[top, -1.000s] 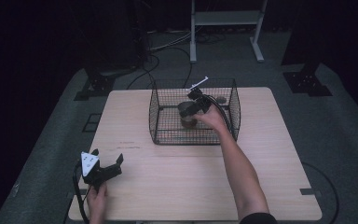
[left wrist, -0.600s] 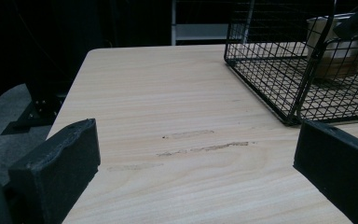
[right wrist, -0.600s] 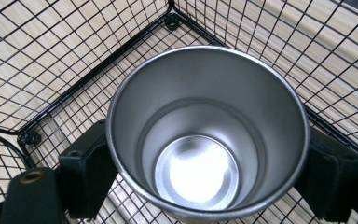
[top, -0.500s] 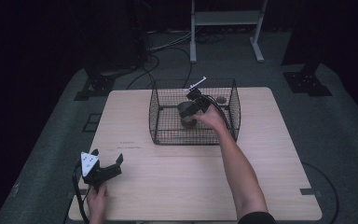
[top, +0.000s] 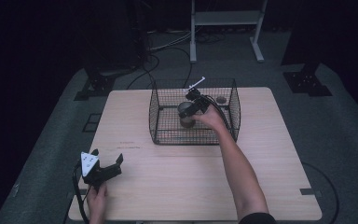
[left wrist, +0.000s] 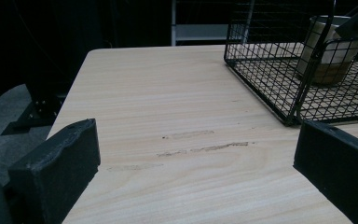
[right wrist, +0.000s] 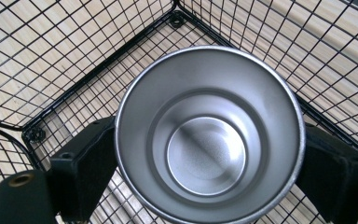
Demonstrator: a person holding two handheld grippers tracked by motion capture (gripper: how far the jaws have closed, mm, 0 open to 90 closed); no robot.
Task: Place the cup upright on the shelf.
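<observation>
Reaching into the wire basket, your right tool has its jaws closed on the sides of the steel cup, gripping it upright from above so it clears the mesh walls. Your left tool rests with jaws wide apart and holding nothing near the table's front left corner, well clear of the basket.

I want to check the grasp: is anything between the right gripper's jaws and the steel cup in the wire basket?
Nothing visible: the right gripper has one jaw against each side of the steel cup inside the wire basket.
</observation>
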